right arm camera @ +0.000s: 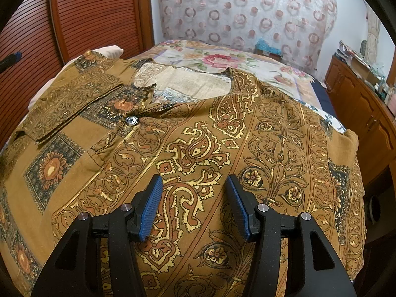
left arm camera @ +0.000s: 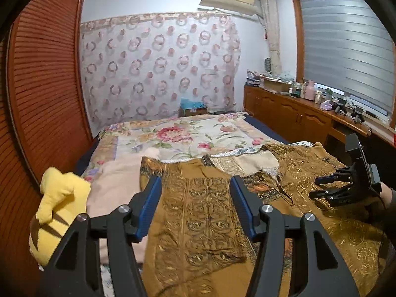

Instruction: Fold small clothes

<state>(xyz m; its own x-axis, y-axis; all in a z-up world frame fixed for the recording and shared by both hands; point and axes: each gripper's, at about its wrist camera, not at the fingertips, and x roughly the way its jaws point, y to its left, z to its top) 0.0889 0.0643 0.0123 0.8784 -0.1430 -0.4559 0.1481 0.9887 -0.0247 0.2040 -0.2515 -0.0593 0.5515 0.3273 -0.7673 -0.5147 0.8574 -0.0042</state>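
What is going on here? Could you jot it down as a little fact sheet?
place: bedroom, work done on a bed with a floral cover
garment: brown patterned shirt spread flat, one sleeve folded across its front
button: one at the neckline
left gripper: open, nothing between its fingers, above the shirt
right gripper: open, hovering over the shirt front, holding nothing
nearby: yellow plush toy at the bed's left edge
fold status: partly folded
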